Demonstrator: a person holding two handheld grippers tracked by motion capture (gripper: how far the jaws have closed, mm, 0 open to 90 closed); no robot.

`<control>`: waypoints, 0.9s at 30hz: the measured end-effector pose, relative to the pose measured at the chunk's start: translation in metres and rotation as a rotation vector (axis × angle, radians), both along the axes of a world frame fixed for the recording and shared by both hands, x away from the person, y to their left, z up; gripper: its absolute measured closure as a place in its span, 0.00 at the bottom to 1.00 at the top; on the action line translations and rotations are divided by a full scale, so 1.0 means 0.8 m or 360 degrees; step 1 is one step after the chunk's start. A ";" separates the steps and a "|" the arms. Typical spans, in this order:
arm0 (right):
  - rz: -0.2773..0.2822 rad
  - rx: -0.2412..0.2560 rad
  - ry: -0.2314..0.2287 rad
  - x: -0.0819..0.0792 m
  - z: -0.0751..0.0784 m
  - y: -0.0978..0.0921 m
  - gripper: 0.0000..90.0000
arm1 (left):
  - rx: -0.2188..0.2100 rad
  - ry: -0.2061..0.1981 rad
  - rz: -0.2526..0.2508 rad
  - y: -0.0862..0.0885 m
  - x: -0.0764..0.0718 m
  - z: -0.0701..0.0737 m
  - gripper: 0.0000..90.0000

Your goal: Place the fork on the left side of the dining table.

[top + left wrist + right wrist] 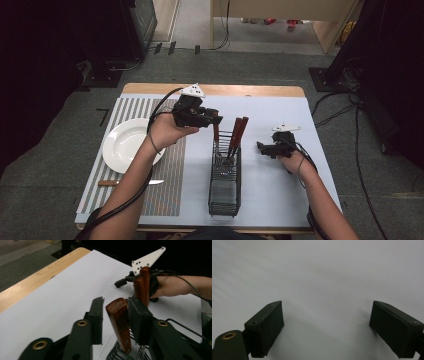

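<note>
High view: the wire basket (pixel 224 180) is standing mid-bench on the white sheet (pixel 280 190); using it as the landmark. Three wooden-handled utensils are sticking up out of the basket's far end. The left tongs (pixel 214 118) are hovering over that far end, at the leftmost wooden handle (pixel 216 131). Two more handles (pixel 239 131) are leaning together just right of it. The right tongs (pixel 261 147) are sitting to the right of the basket, well apart from it, low over the sheet, carrying nothing. A white plate (pixel 129 145) is lying left of the basket on the striped placemat (pixel 167 185). A knife (pixel 131 182) is lying on the mat beside the plate's near edge, also left of the basket.

Left gripper view: the left tongs (pixel 115 315) are standing open around the near wooden handle (pixel 119 323), which is rising from the basket (pixel 117 353). The right-hand jaw looks to be at the handle's side; the left-hand jaw is standing clear of it with a gap showing. Not clamped. A second handle (pixel 141 285) is rising past the jaw. Beyond the basket, the right tongs (pixel 120 283) and the hand (pixel 172 286) holding them are showing over the sheet.

Right gripper view: the right tongs (pixel 325 325) are gaping wide, with bare white sheet (pixel 322 277) between the jaws.
</note>
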State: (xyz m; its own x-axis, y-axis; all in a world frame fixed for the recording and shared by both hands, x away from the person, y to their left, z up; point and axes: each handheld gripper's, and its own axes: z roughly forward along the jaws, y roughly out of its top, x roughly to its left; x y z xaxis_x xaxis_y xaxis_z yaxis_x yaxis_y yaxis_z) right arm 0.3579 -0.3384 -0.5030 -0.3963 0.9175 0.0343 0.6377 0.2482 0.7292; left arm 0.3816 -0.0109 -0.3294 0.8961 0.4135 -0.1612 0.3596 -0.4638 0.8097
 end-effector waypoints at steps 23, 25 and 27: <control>0.0000 -0.0001 0.0003 0.000 0.000 0.000 0.13 | -0.0097 -0.0043 0.0026 0.007 -0.031 0.049 0.84; -0.0001 -0.0001 0.0001 0.000 0.000 0.000 0.13 | -0.0107 -0.0032 0.0051 0.011 -0.032 0.054 0.84; -0.0001 0.0000 0.0001 0.000 0.000 0.000 0.13 | -0.0118 -0.0023 0.0065 0.015 -0.032 0.057 0.84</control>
